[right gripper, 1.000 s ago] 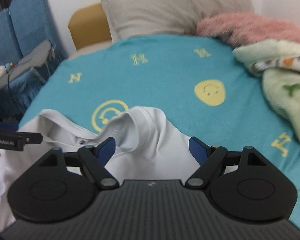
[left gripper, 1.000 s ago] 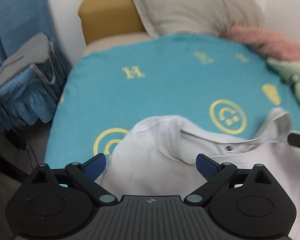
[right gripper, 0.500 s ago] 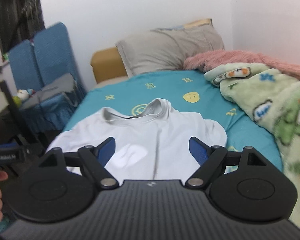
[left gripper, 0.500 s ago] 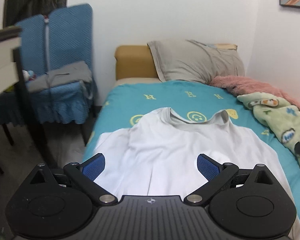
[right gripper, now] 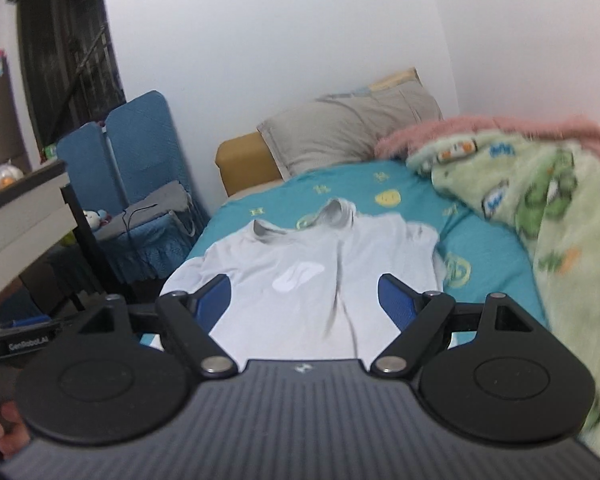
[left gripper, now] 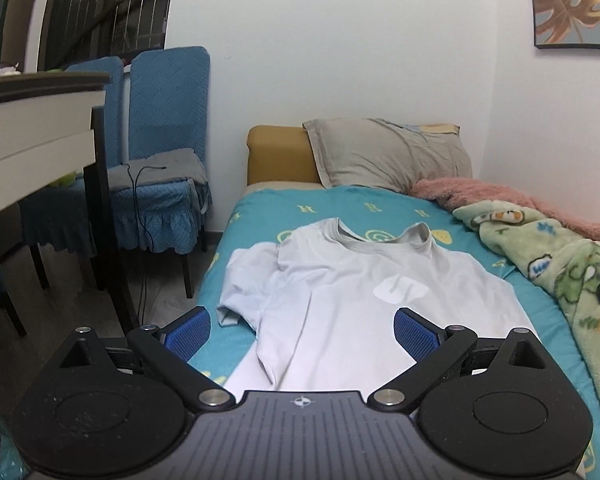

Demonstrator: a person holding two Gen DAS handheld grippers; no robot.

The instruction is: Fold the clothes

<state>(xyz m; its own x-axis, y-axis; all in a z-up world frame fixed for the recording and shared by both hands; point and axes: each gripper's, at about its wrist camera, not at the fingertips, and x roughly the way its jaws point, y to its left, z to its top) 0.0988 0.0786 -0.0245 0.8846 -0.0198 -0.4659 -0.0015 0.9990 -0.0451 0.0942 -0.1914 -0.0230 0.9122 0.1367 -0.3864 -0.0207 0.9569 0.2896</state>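
"GenRobot.AI" label showing on left gripper (right gripper: pixel 24 346) body, in right view. White T-shirt (left gripper: pixel 364 304) w/ pale chest logo, wording unreadable, lying flat on teal bedsheet (left gripper: pixel 260 216), collar twd pillow (left gripper: pixel 388 156). Left gripper (left gripper: pixel 300 330) & right gripper (right gripper: pixel 304 300) both gaping wide, holding nothing, hovering above shirt's near end. Green blanket (left gripper: pixel 560 264) crowding right edge; chairs (left gripper: pixel 164 128) standing off left.

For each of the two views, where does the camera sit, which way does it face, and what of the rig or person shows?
Left wrist: behind the open left tongs, facing along the bed toward the pillow; the white T-shirt lies ahead; the other device's black tip shows at right.
Right wrist: behind the open right tongs, facing the same way, tilted; the left device and a hand show lower left.
Shared: T-shirt, pillow, blue chairs.
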